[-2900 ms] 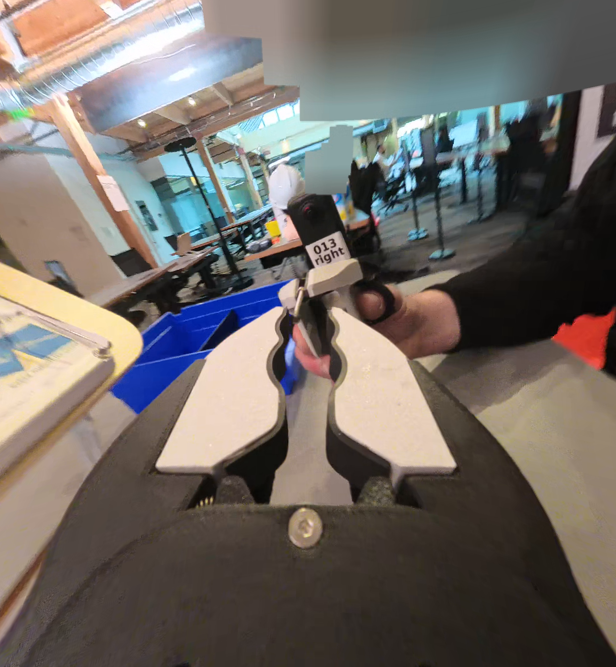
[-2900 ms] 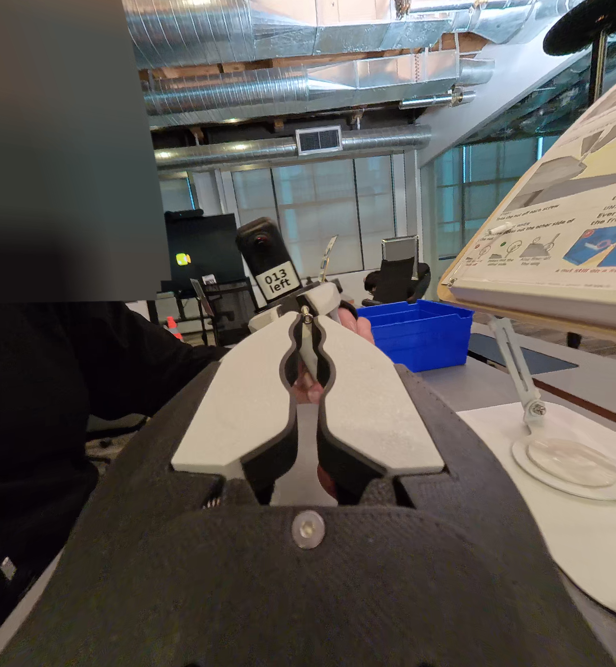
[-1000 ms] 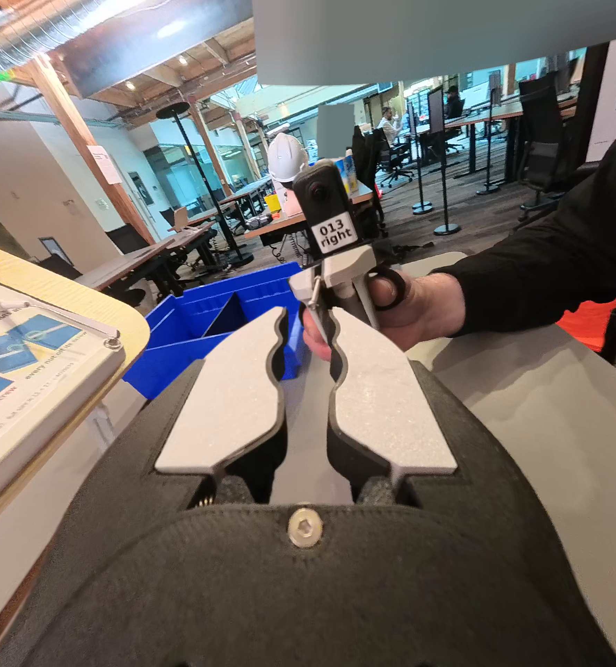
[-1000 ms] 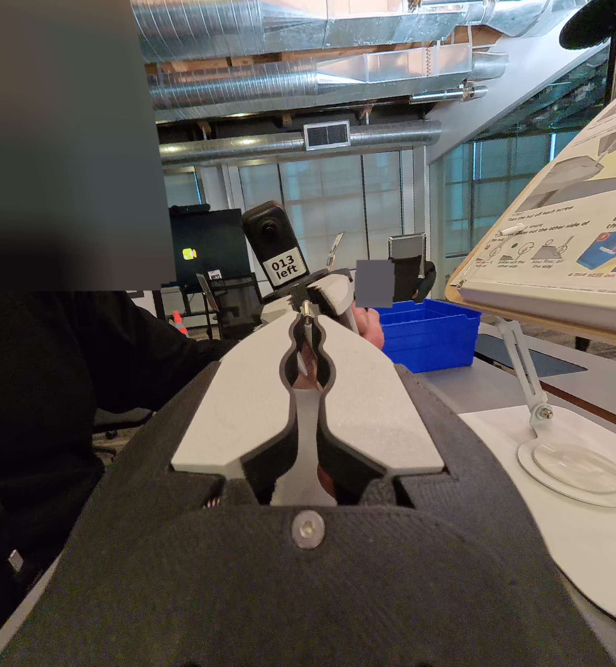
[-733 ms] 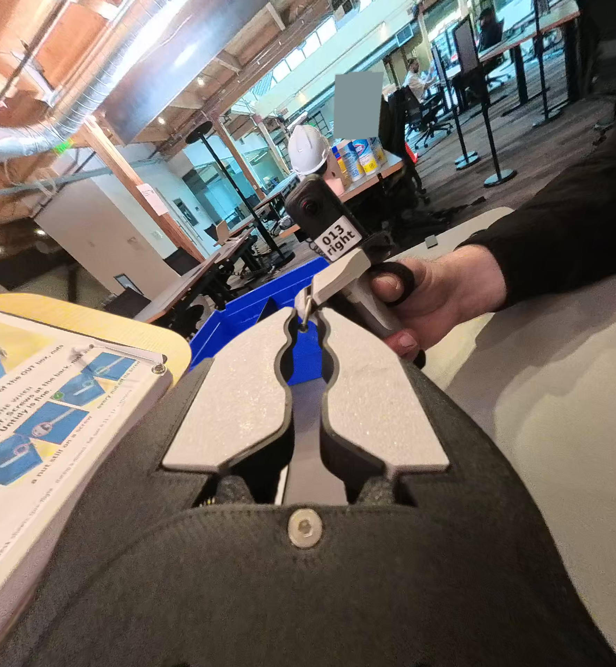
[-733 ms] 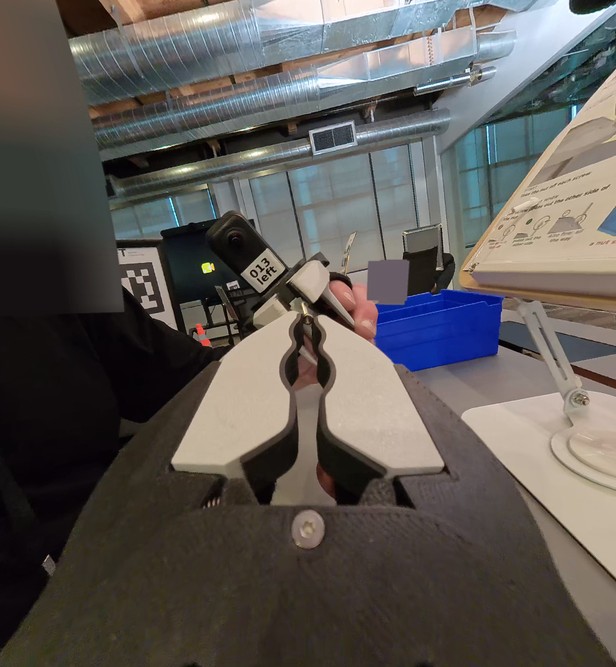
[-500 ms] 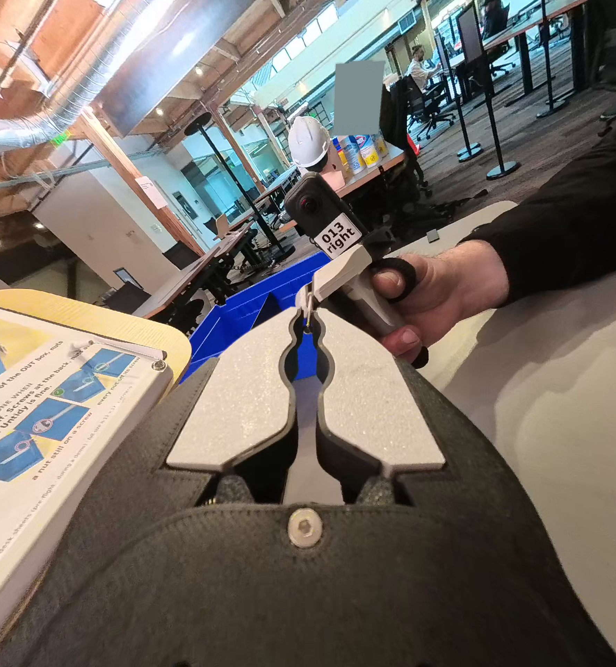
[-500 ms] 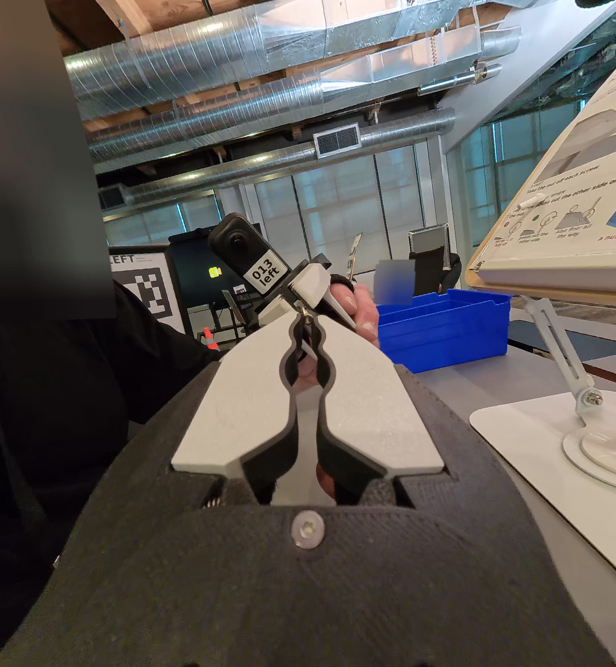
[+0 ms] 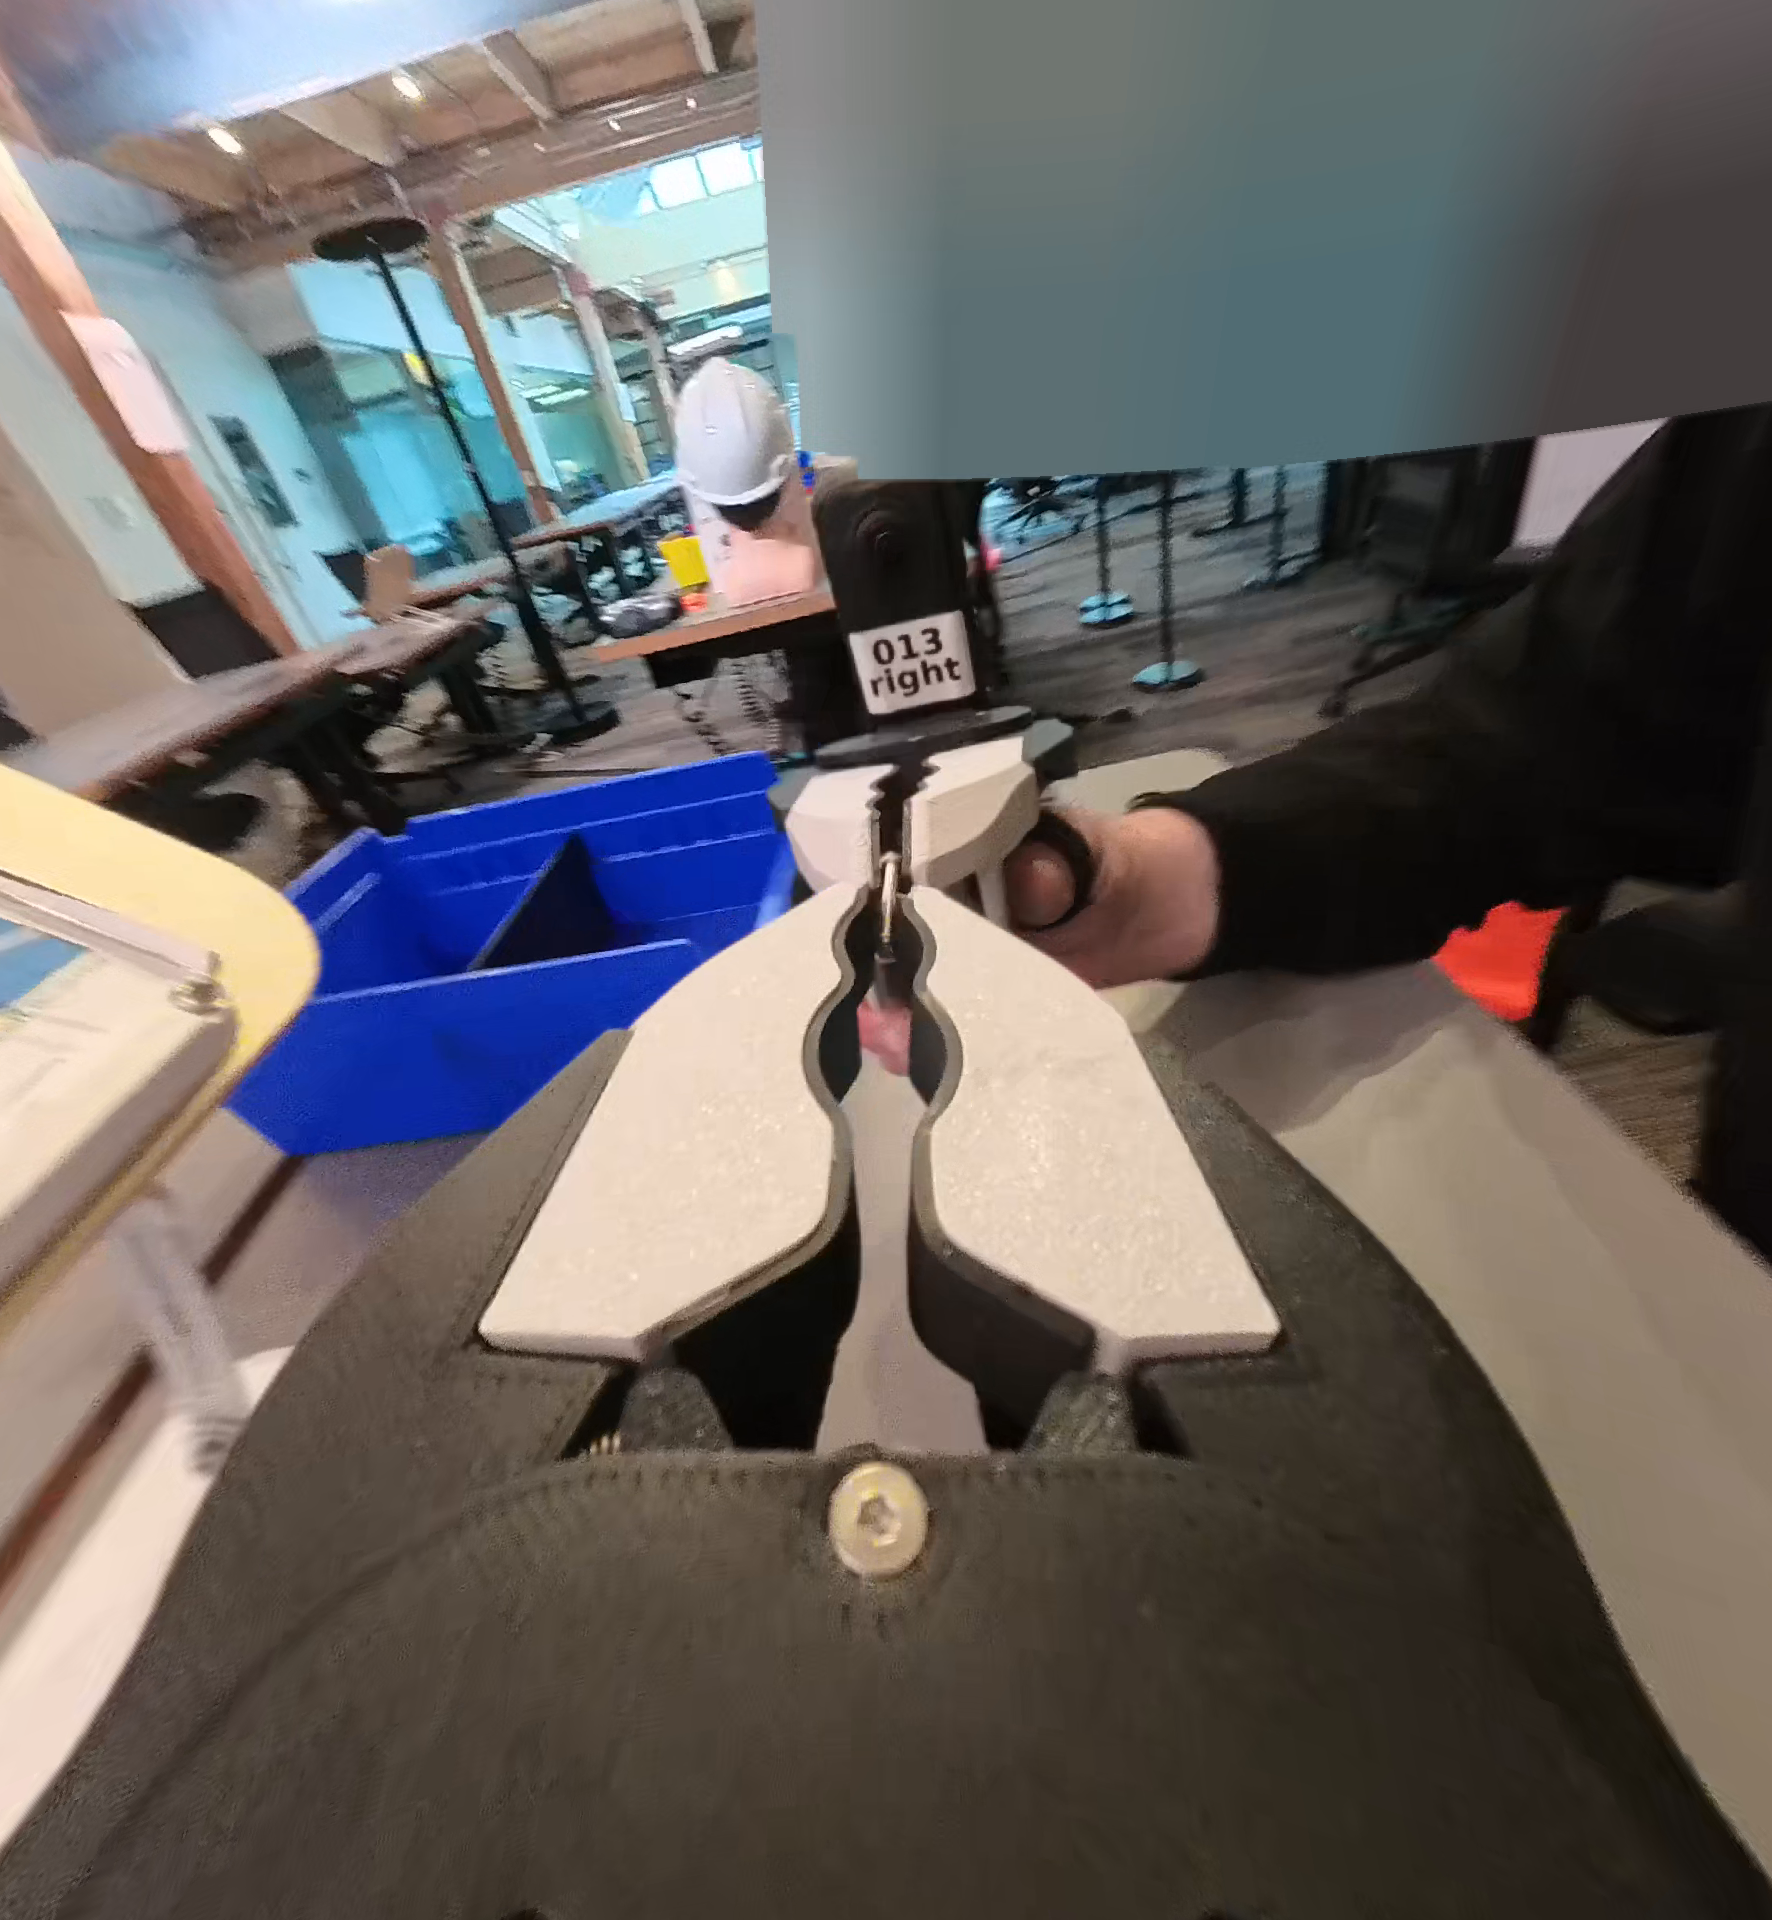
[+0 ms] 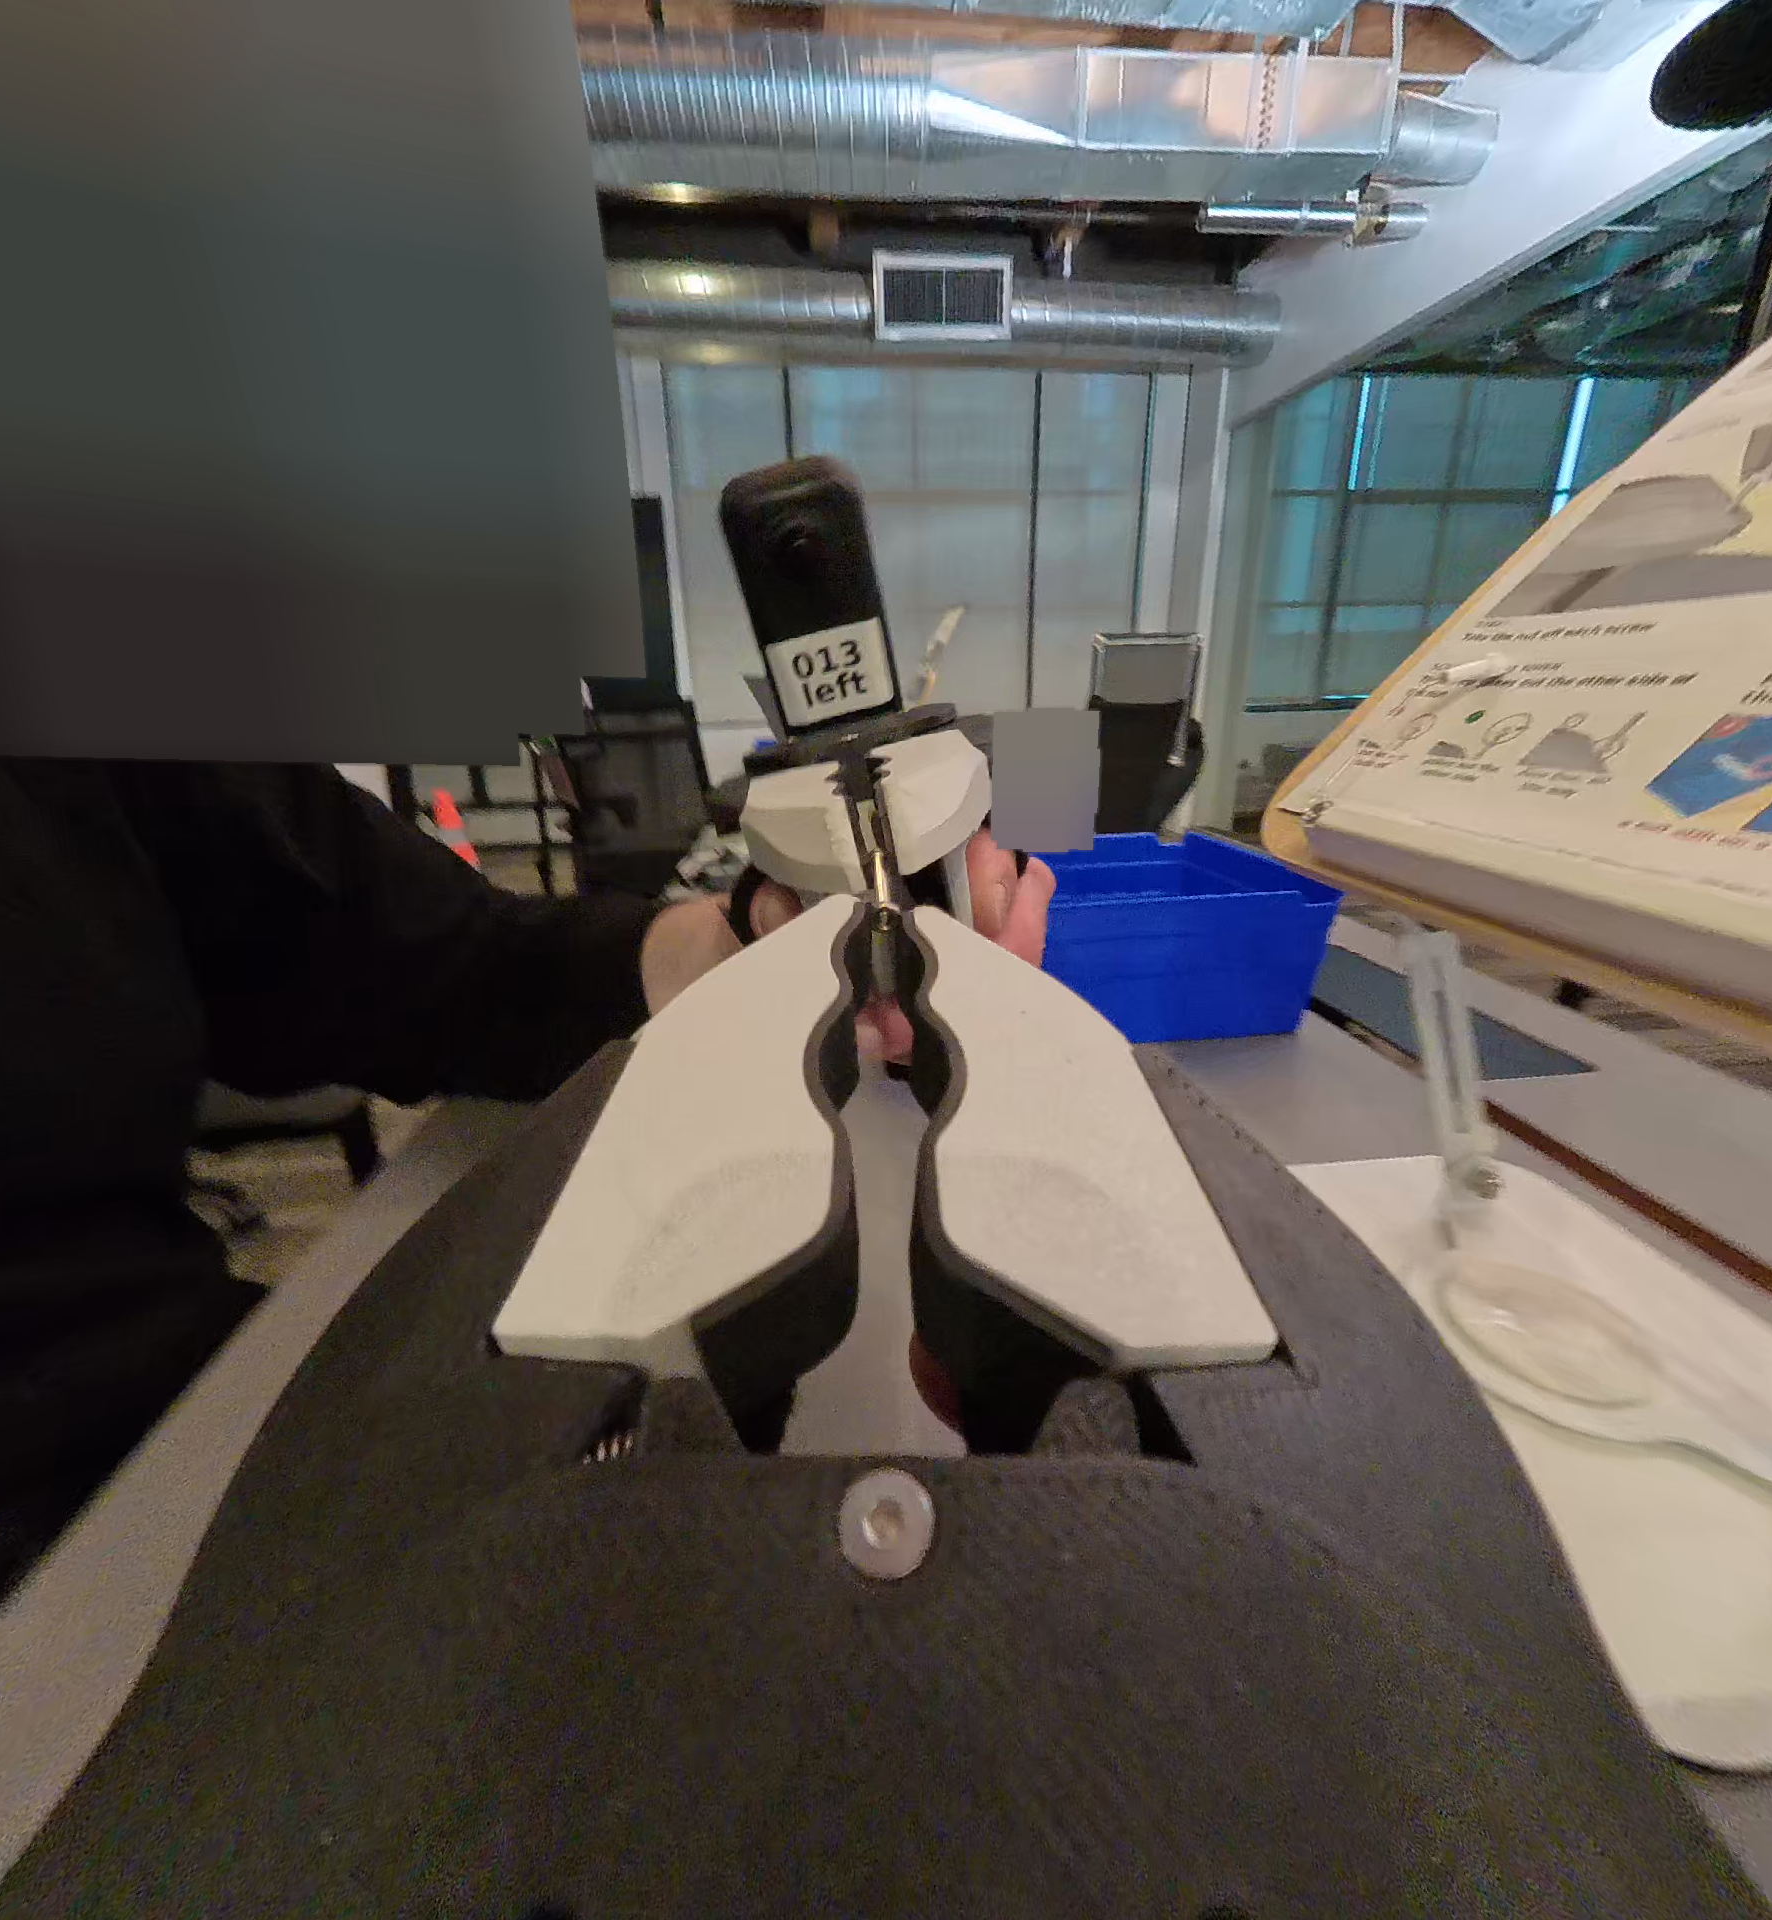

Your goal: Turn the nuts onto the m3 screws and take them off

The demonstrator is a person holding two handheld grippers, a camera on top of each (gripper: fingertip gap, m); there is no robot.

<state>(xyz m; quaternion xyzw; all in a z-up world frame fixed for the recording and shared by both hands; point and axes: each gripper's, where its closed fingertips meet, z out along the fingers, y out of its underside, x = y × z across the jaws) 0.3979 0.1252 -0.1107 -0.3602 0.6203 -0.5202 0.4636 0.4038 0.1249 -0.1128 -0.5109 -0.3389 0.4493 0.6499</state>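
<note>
A thin silver M3 screw spans the short gap between my two grippers, which face each other tip to tip above the grey table. My left gripper is shut on the near end of the screw, where the nut sits; the nut is hidden between the pads. My right gripper is shut on the other end of the screw. The right gripper also shows in the left wrist view, held by a hand. The left gripper shows in the right wrist view.
A blue divided bin stands on the table behind the grippers and also shows in the right wrist view. An instruction board on a clear stand with a white base stands to the side. A black sleeve reaches in.
A second ago my left gripper was open in front of the screw. It has shut on the screw's end, rolled to one side, and now stands level again. The right gripper has stayed shut.
</note>
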